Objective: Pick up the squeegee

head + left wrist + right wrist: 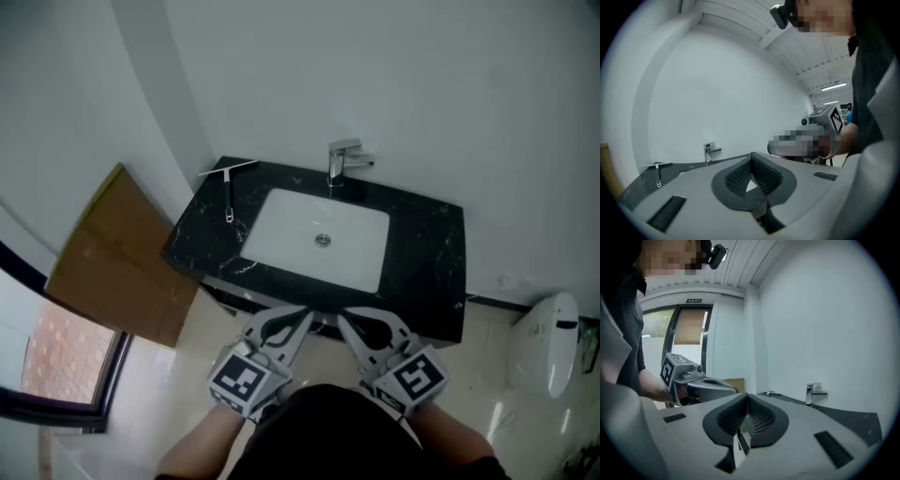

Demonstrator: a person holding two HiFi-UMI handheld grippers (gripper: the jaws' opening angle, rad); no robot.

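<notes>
- Two tools hover at the near edge, the left gripper point(302, 317) and the right gripper point(343, 319), each with jaws together on nothing.
- Beyond them, a white basin point(291, 225) sits in the black countertop point(427, 253).
- Farthest off, the squeegee point(229, 187) lies untouched at the counter's back-left corner. The approach looks not yet begun: reach over and spread the jaws around its handle.

head view: high, steeply down on sink counter point(431, 248) | gripper views: low, near-level, facing wall point(722, 89) | shared: faucet point(343, 161), sink counter
</notes>
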